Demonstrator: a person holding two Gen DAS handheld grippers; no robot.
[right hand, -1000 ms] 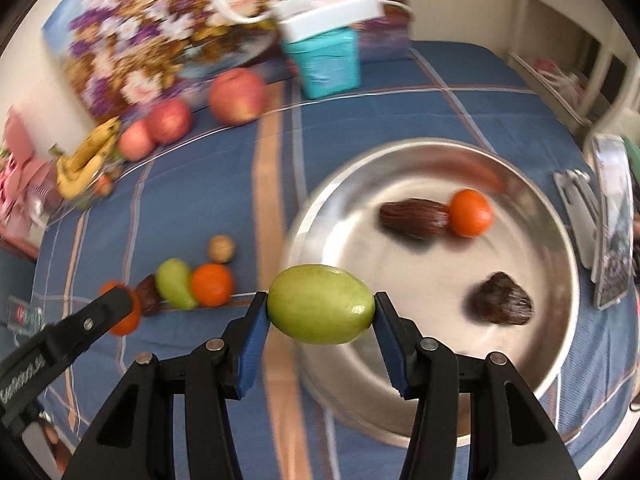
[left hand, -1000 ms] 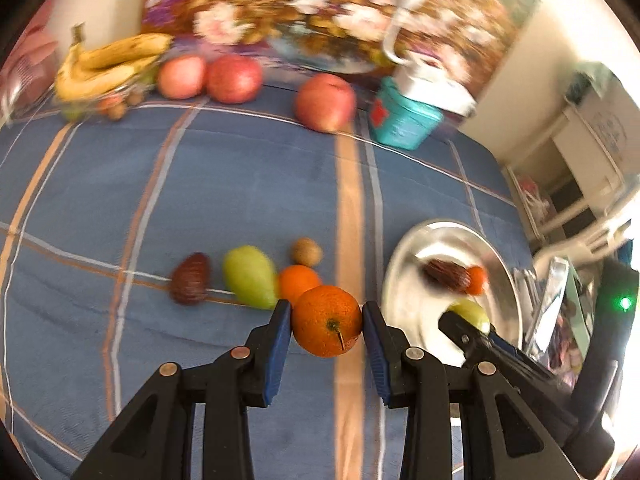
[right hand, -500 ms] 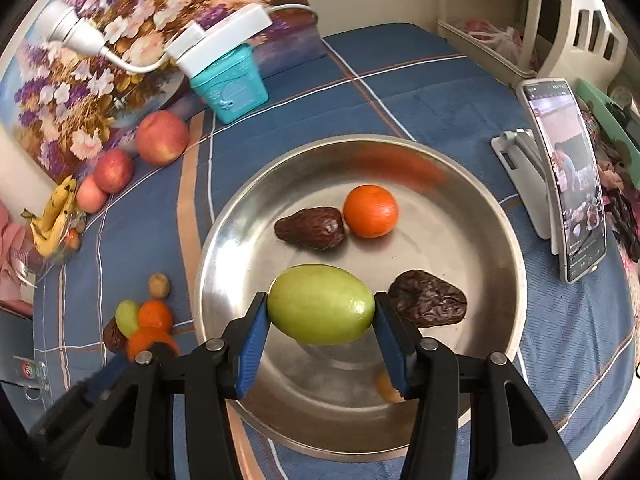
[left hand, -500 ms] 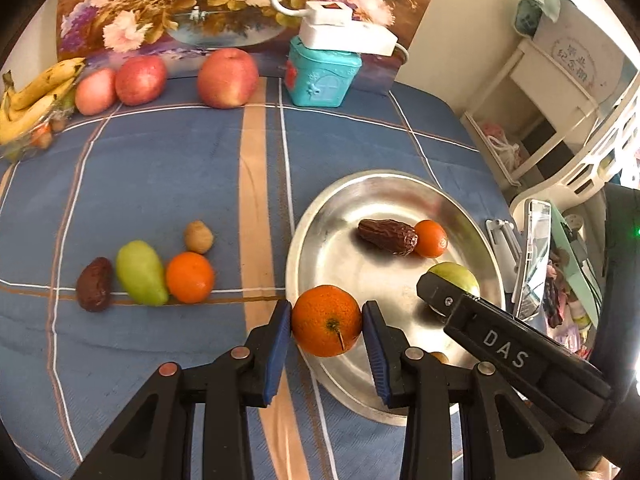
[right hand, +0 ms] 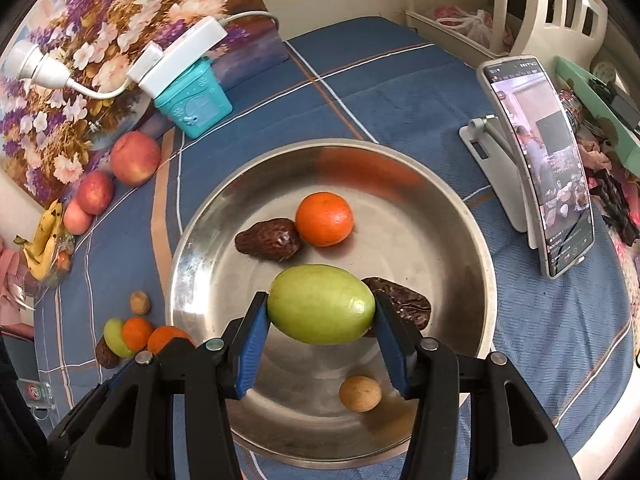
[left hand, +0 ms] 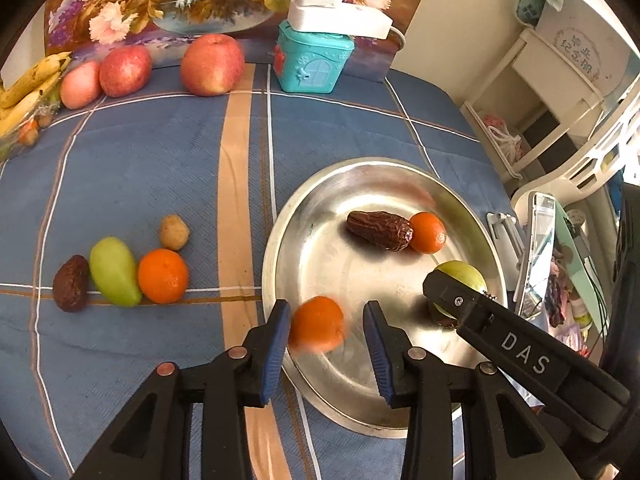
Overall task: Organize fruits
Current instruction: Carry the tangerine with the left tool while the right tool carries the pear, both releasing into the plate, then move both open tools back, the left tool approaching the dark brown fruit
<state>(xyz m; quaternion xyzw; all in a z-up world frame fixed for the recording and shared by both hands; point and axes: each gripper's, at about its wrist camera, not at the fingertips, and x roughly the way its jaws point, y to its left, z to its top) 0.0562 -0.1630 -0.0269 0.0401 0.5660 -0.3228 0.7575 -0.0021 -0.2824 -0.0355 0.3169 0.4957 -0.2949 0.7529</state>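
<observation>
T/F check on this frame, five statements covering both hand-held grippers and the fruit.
1. The right hand-held gripper is clamped on a green fruit. True.
2. The steel plate is empty. False: it holds a date, a small orange, another dark date and a tan nut.
3. The left hand-held gripper pinches its orange tight. False: the jaws have just been opening and a gap shows on the right side.
4. Three red apples sit by the floral picture. True.
5. The phone lies flat. False: it stands on a stand.
</observation>
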